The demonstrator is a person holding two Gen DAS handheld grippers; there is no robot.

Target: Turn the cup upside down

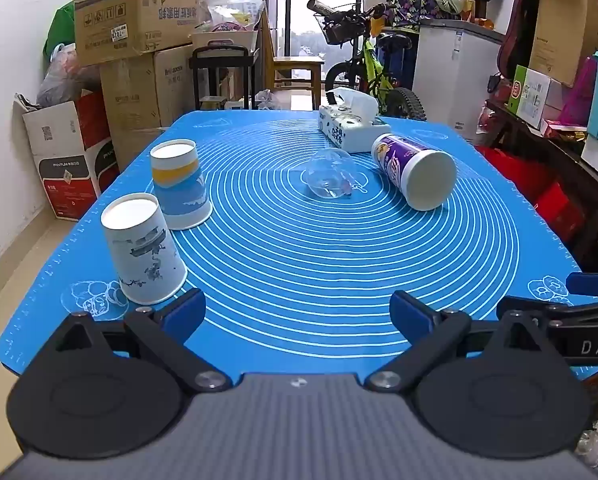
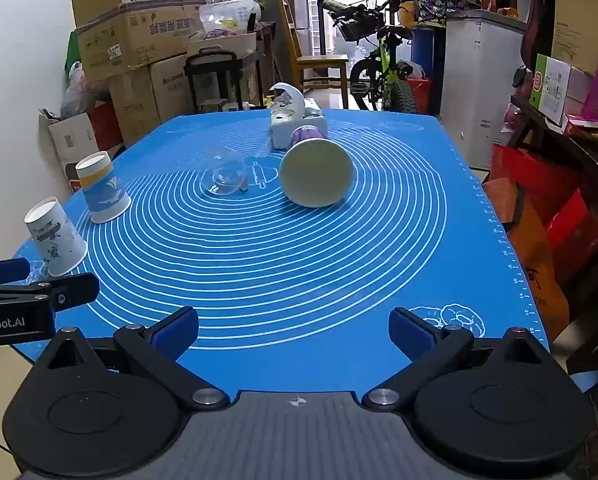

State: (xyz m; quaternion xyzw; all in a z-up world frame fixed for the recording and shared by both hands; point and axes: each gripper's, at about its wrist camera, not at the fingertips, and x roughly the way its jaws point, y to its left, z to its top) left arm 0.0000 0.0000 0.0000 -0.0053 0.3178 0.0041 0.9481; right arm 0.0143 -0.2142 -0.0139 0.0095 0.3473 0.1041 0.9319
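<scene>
Blue silicone baking mat with white rings covers the desk. At the far left stand two paper cups already mouth-down: a white paper cup with grey ink drawings nearest, and just behind it a blue-and-white paper cup with a yellow band. Near the middle a clear plastic cup lies on its side. To its right a purple-and-white paper cup also lies on its side, base toward us, just in front of a white tissue box.

Both the left gripper and the right gripper hover low at the near edge, jaws spread wide and holding nothing.

The purple cup looks light and easily crushed, and likely to roll; I'd pinch it gently across the mid-wall. The clear one seems slicker and springier.
</scene>
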